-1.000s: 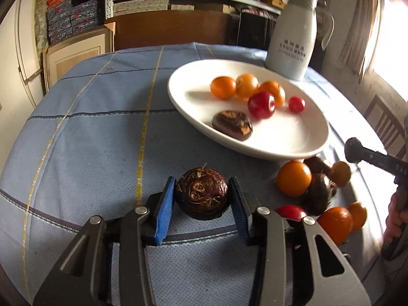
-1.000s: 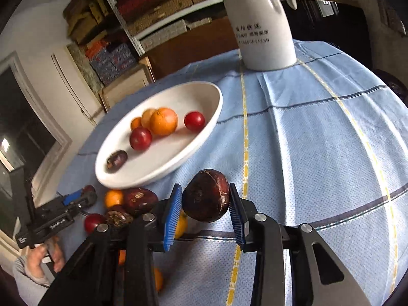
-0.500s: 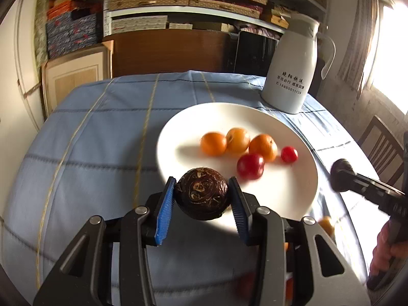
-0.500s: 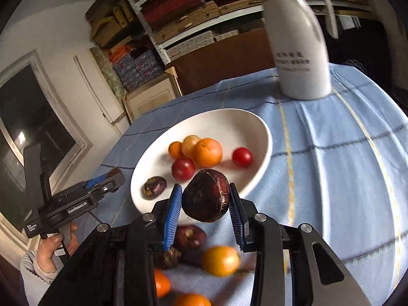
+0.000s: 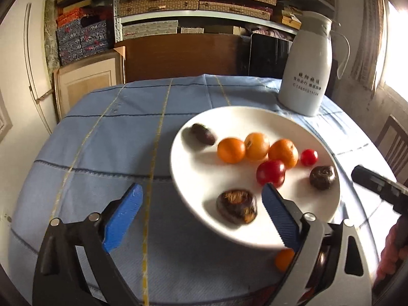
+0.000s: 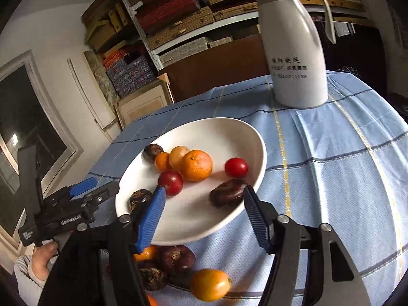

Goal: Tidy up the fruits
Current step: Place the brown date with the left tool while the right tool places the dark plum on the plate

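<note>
A white plate [image 5: 229,117] on the blue checked cloth holds three oranges [image 5: 257,145], two red fruits [image 5: 270,174] and three dark brown chestnut-like fruits. My left gripper [image 5: 201,219] hangs over the plate's near edge, jaws opening wide. One dark fruit [image 5: 236,206] lies blurred on the plate under them, free of the pads. My right gripper [image 6: 204,219] is also opening above the plate [image 6: 204,132]. Another dark fruit [image 6: 228,192] lies blurred below its jaws, untouched. Loose dark fruits [image 6: 176,257] and oranges [image 6: 210,284] sit on the cloth beside the plate.
A tall white thermos jug [image 5: 306,76] stands behind the plate at the back right. Shelves of boxes line the wall beyond the table. A wooden chair [image 5: 392,142] is at the right. A hand [image 6: 43,257] holds the left gripper [image 6: 97,191].
Both grippers carried a dark fruit from the cloth up over the plate, then opened. Both fruits now lie on the plate, and a third dark fruit has shifted to its far left.
</note>
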`<state>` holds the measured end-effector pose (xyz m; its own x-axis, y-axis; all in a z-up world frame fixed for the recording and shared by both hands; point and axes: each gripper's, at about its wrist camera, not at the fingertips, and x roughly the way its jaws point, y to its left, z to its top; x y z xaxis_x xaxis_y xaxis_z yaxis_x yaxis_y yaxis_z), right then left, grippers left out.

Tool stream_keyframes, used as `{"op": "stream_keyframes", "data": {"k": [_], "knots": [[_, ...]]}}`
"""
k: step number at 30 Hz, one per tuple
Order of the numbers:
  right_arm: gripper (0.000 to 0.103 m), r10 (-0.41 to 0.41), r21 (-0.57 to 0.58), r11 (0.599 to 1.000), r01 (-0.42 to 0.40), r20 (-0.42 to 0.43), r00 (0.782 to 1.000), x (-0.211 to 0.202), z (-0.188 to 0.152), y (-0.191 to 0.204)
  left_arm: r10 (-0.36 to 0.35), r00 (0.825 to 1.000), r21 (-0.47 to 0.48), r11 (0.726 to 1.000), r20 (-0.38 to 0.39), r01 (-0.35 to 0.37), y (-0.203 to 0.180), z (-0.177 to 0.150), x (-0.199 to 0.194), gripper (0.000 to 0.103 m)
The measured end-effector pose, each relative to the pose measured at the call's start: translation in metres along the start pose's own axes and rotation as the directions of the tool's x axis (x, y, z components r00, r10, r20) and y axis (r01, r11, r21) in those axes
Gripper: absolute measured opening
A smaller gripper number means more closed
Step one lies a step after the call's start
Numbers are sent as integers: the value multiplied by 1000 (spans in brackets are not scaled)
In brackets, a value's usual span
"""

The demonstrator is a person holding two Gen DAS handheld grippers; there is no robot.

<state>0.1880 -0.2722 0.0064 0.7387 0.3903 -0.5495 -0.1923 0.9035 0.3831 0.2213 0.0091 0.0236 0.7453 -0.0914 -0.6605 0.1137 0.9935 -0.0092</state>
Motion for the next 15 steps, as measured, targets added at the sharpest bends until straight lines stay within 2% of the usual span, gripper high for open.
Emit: {"op": "stream_keyframes", "data": {"k": [8,15], "knots": [[86,-7,135,991,6,6,1000,-18,-15,-29,12,1000,54,999,-18,-11,-12,-43,-25,98],[89,3,180,984,-5,12,1000,-35,-35,-36,-28,999,119,992,-33,32,-29,-78,-47,98]]}}
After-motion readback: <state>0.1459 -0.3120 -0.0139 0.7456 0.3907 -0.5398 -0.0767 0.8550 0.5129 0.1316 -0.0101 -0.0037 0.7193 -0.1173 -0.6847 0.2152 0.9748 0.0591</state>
